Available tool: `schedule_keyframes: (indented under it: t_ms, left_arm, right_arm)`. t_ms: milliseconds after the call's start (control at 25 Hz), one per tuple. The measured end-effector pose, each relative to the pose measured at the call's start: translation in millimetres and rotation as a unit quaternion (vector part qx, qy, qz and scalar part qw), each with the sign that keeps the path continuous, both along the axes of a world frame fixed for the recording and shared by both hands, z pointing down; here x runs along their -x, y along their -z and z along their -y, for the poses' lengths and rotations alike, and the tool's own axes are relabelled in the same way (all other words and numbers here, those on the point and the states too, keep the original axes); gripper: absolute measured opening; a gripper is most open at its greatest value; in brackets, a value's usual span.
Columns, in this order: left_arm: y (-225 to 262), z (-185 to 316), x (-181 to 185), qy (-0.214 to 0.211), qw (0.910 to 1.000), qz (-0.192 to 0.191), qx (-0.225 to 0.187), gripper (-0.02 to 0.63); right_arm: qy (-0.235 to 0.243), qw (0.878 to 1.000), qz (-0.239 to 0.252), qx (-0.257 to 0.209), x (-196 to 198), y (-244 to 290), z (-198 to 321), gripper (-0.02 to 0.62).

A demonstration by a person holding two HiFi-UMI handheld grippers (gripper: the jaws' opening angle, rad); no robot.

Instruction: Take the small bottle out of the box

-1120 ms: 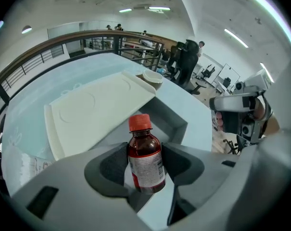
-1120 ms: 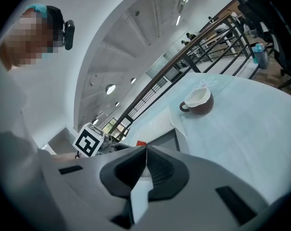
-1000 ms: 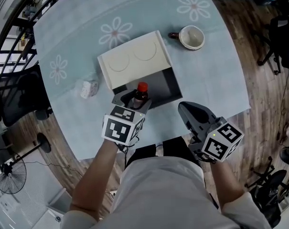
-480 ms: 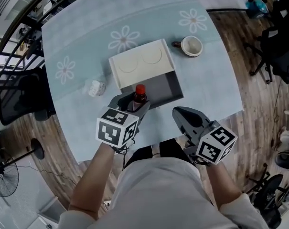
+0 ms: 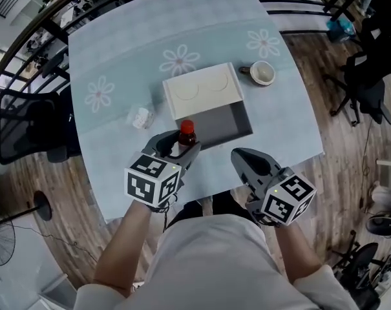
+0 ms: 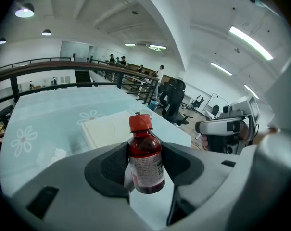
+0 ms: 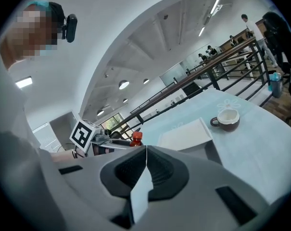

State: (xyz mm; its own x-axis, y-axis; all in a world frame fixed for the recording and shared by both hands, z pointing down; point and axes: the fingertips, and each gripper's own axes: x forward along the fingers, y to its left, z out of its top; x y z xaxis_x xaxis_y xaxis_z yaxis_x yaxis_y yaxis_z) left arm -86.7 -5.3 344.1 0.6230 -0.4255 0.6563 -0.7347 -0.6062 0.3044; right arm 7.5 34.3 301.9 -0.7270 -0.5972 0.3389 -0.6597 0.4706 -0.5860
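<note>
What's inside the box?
The box shows a bare grey interior with nothing in it. Its near left corner is covered by the small bottle clamped in the left gripper, so that part cannot be checked.

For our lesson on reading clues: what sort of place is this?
Probably an open-plan office, perhaps on a mezzanine: black mesh office chairs, a long dark metal railing, and white strip lights on the ceiling.

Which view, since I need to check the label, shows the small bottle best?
The left gripper view: the small bottle sits centred and close, clamped between the jaws of the left gripper, with its red cap and label both visible. The head view shows mainly its cap from above. The right gripper view shows only the cap, small and distant.
</note>
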Motion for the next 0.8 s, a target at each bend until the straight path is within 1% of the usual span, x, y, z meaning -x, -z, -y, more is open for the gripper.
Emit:
schedule_keyframes:
  t_ms: [360,560,800]
  left_arm:
    - [32.2,-28.5,38.8,0.008,0.9988,-0.030,-0.037,0.227]
    - [49.7,-40.3,58.3,0.016,0.9960,-0.061,-0.063,0.227]
    - [70.7,-49.8,74.1,0.017,0.9915,-0.080,-0.101,0.227]
  right_arm:
    - [0.010,0.999,-0.012,-0.029,34.6,23.9,-15.7,0.021]
    - [0.010,0.999,-0.014,-0.042,50.9,35.3,-21.9,0.021]
    - [0.016,0.998,-0.027,-0.063,67.3,45.4,-29.4,0.021]
